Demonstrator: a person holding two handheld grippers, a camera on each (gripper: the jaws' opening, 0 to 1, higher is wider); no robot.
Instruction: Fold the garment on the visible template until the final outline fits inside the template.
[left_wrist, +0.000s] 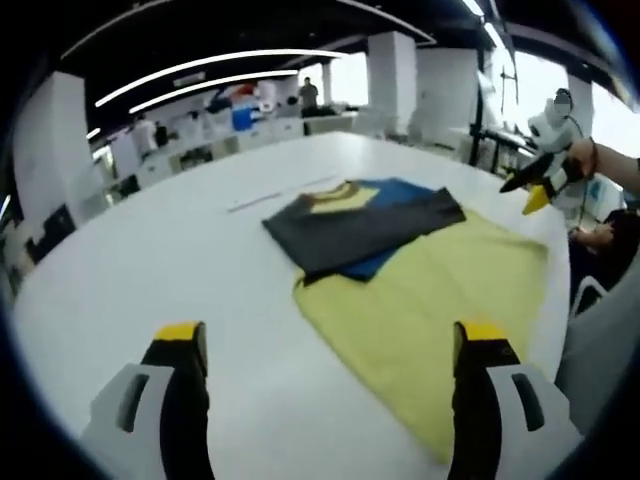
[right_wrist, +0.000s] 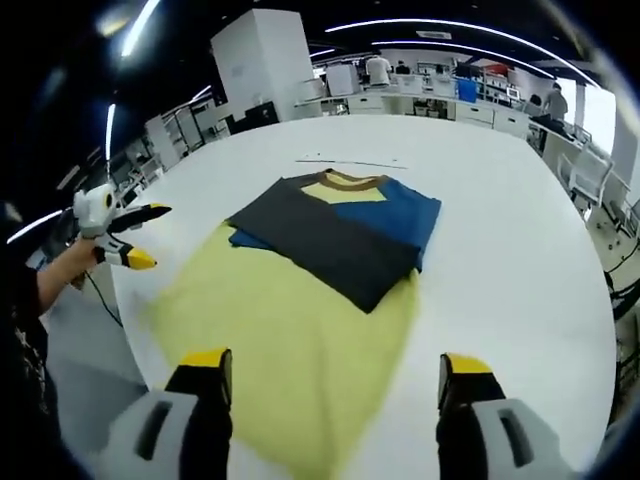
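A T-shirt lies flat on the white table (left_wrist: 150, 260), its yellow body (left_wrist: 420, 290) toward me and a dark grey panel (left_wrist: 350, 225) folded across the blue chest (left_wrist: 400, 190). In the right gripper view the same shirt (right_wrist: 290, 330) has its collar (right_wrist: 345, 180) pointing away. My left gripper (left_wrist: 330, 340) hovers open above the table, short of the shirt's hem. The right gripper (right_wrist: 335, 365) also stands open, over the yellow hem. Each one is held by a hand off the table's edge, the right gripper (left_wrist: 535, 185) on one side and the left gripper (right_wrist: 125, 235) on the other.
A thin line (right_wrist: 350, 162) is marked on the table just beyond the collar. The table's curved edge (right_wrist: 130, 310) runs close to the shirt's side. Office desks (right_wrist: 420, 100), a white pillar (right_wrist: 265, 55) and chairs (right_wrist: 590, 180) stand farther back, with people among them.
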